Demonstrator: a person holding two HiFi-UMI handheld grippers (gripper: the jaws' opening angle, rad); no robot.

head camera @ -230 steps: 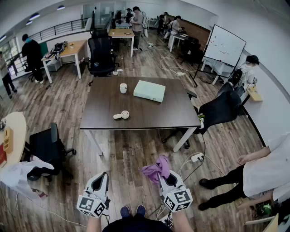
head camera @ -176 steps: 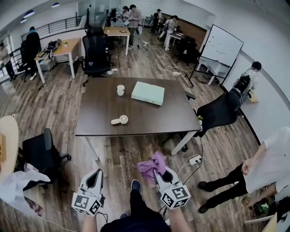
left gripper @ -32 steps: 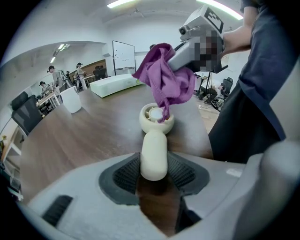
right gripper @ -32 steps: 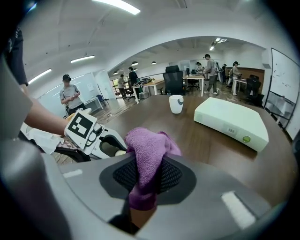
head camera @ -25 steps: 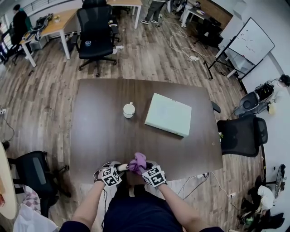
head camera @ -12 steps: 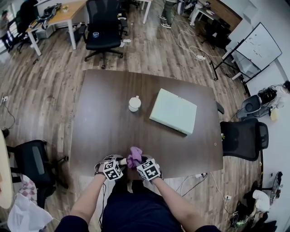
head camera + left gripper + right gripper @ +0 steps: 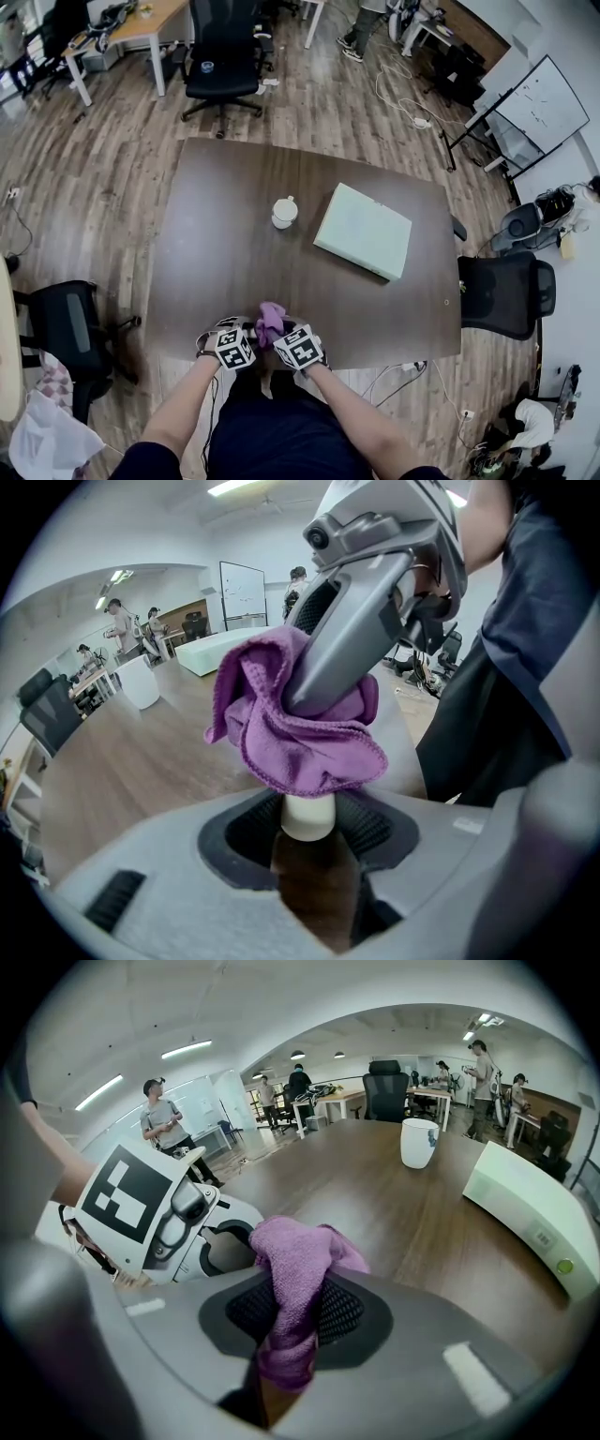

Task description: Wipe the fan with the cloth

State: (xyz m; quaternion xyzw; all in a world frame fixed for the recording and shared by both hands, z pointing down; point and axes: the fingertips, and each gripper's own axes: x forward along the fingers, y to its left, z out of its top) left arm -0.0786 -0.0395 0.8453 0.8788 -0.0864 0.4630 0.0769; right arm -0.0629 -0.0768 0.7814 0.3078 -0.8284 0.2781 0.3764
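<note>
Wiping looks under way: left hand-held gripper (image 7: 309, 829) clenched on fan (image 7: 308, 814) handle, right hand-held gripper (image 7: 289, 1321) grasping cloth (image 7: 298, 1258) pressed just ahead of left jaws; next calls for short rubs across fan.

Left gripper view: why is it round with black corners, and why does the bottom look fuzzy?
Left gripper view: the wide lens squeezes the room into a circle, leaving black corners; the left gripper at the bottom is too close, so soft, while the cloth is sharp. Right gripper view: same black rim, same soft bottom. Head view: table edges bow slightly.
</note>
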